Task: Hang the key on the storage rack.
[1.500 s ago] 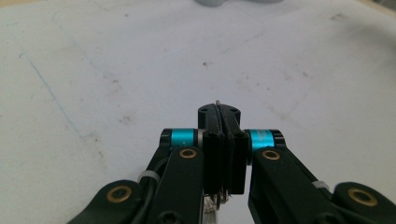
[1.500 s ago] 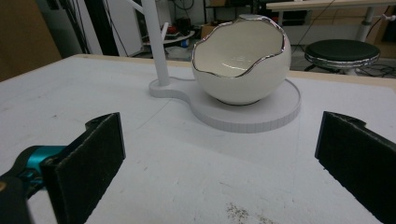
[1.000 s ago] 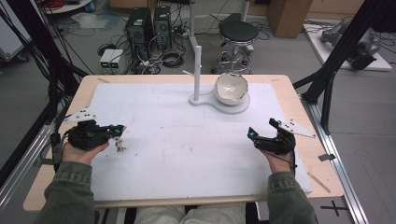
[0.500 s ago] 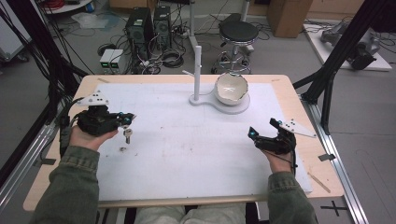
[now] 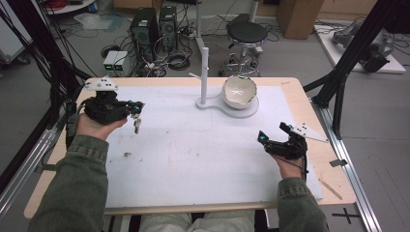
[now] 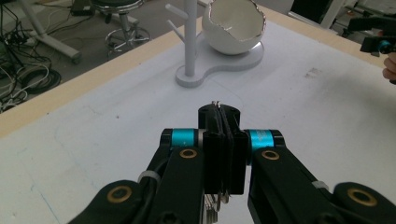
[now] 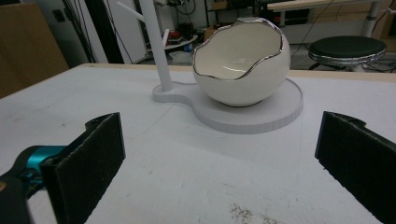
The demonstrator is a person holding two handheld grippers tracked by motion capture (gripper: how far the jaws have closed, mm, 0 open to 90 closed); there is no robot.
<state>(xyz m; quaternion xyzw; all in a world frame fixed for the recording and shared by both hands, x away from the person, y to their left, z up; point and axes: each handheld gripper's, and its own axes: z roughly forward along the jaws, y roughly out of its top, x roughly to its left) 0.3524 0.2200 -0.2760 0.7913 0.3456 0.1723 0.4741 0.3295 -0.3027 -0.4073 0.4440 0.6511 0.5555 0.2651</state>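
My left gripper (image 5: 137, 106) hovers over the table's far left, shut on a small bunch of metal keys on a ring (image 5: 137, 124) that dangles below the jaws. In the left gripper view the jaws (image 6: 219, 114) are pressed together on the thin ring (image 6: 217, 103), and more metal hangs beneath (image 6: 213, 205). At the table's right my right gripper (image 5: 271, 133) rests low and open, with nothing between its pads (image 7: 219, 163). A white peg stand (image 5: 204, 72) with an egg-shaped white bowl (image 5: 239, 90) on its base stands at the far middle.
A white mat (image 5: 203, 159) covers most of the wooden table. A small dark speck (image 5: 127, 154) lies on the mat near the left forearm. A wooden stick (image 5: 329, 188) lies at the right front corner. Computers, cables and a stool (image 5: 246, 34) sit beyond the far edge.
The left gripper has risen and moved away from the person and slightly right, carrying the keys off the mat. The right gripper has stayed put.
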